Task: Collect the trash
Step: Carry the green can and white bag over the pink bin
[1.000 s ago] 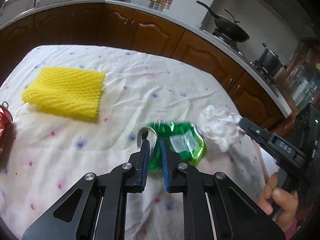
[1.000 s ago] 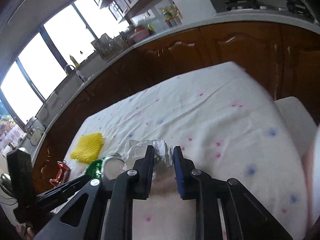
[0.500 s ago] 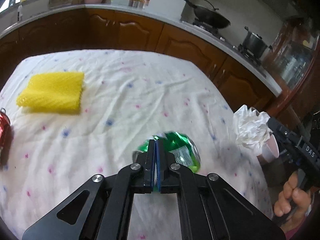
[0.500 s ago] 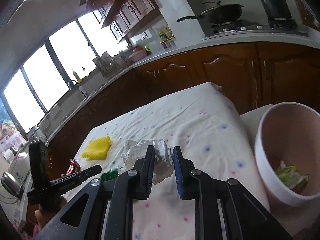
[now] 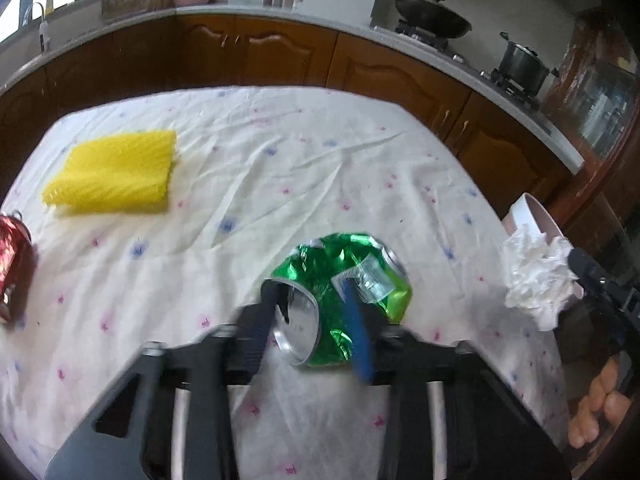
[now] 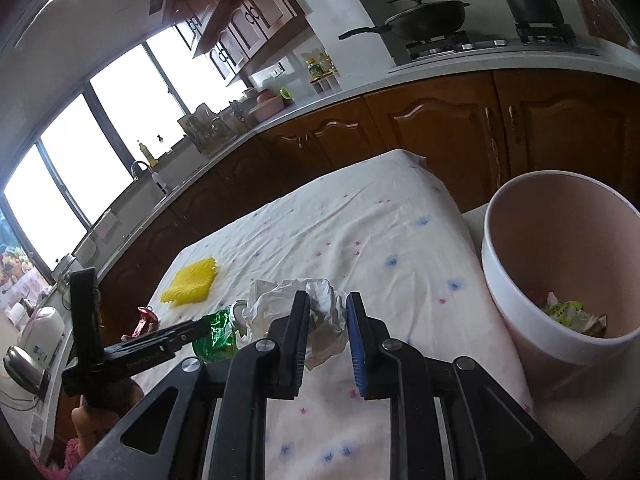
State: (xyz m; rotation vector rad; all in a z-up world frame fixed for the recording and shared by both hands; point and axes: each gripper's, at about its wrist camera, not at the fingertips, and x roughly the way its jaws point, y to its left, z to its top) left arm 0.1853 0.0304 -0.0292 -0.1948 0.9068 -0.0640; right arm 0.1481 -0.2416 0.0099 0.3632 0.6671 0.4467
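Note:
A crushed green can (image 5: 352,264) lies on the flowered tablecloth (image 5: 280,168). My left gripper (image 5: 308,286) points down at it, and its jaws are opening, one on each side of the can's silver end. The picture is blurred and the pads do not seem to press on the can. My right gripper (image 6: 327,300) is shut on a crumpled white paper wad (image 6: 320,316) and holds it above the table's right end, left of the pink bin (image 6: 492,248). In the left wrist view the paper wad (image 5: 532,280) hangs in front of the bin's rim (image 5: 528,216).
A yellow foam net (image 5: 112,172) lies at the far left of the table, and a crushed red can (image 5: 10,256) sits at its left edge. The bin holds some wrappers (image 6: 572,316). Brown kitchen cabinets (image 6: 440,128) surround the table.
The left jaws closed in front of the green can, then spread around its end. The right gripper carried the paper wad to the right, and the pink bin came into view.

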